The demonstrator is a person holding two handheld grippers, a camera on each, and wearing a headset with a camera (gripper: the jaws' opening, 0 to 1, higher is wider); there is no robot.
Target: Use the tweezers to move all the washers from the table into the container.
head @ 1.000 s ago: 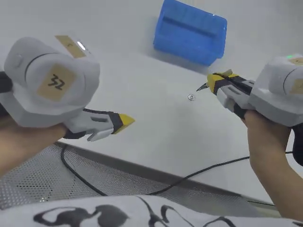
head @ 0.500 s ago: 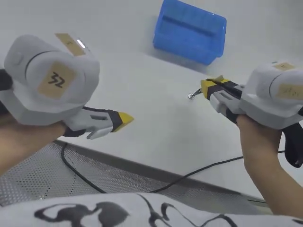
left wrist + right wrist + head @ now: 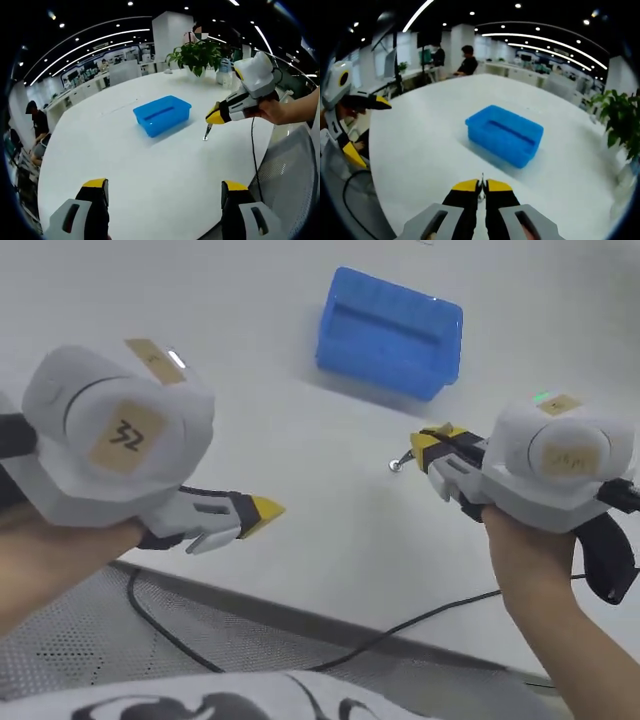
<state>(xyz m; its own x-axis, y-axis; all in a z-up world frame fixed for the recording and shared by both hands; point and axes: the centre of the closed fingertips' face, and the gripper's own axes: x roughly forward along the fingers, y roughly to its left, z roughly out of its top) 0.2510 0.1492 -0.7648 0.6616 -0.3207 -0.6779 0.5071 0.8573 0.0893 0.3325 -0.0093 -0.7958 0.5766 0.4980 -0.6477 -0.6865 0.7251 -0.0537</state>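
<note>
A blue container (image 3: 390,330) stands on the white table (image 3: 300,440), with one small washer (image 3: 396,467) lying in front of it. My right gripper (image 3: 428,444) is shut on thin tweezers (image 3: 405,457), whose tips touch down at the washer; I cannot tell if they grip it. The left gripper view shows the same tweezers (image 3: 207,132) slanting onto the washer (image 3: 205,138) beside the container (image 3: 162,115). My left gripper (image 3: 250,520) hovers open near the table's front edge, nothing between its fingers (image 3: 92,187). In the right gripper view the tweezers (image 3: 482,179) stick out toward the container (image 3: 505,132).
A black cable (image 3: 420,615) runs over the table's front edge onto a perforated metal surface (image 3: 80,635). Potted plants (image 3: 197,55) stand at the table's far side. People sit at desks in the background (image 3: 465,62).
My right gripper has moved left and down, bringing the tweezers' tips onto the washer. The left gripper has stayed put.
</note>
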